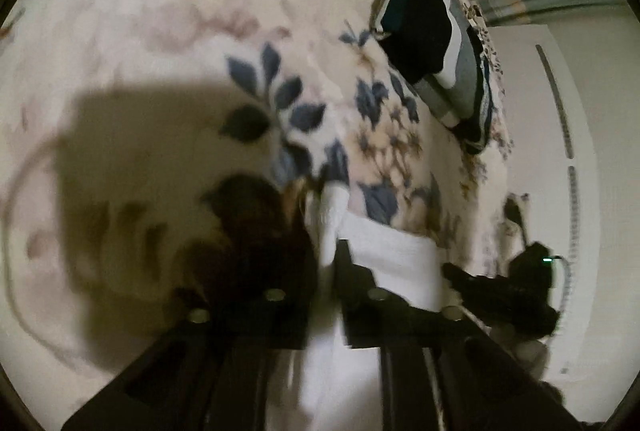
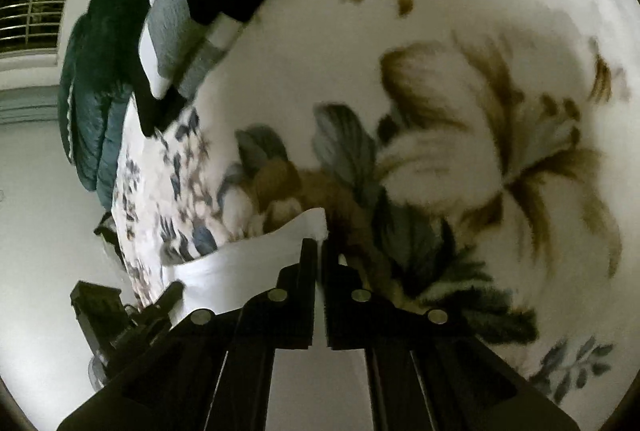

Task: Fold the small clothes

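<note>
A small white garment (image 1: 394, 255) hangs stretched between my two grippers above a floral blanket (image 1: 200, 11). My left gripper (image 1: 326, 251) is shut on one edge of it; the cloth runs down between the fingers. My right gripper (image 2: 319, 247) is shut on the other edge of the white garment (image 2: 248, 267), which sags to the left. The right gripper shows as a dark shape at the lower right of the left wrist view (image 1: 500, 291), and the left gripper at the lower left of the right wrist view (image 2: 120, 315).
A pile of dark, teal and grey clothes (image 1: 436, 43) lies on the blanket near its far edge; it also shows in the right wrist view (image 2: 168, 31). A white wall (image 1: 532, 151) stands beyond the blanket. A window with blinds (image 2: 32, 11) is at the left.
</note>
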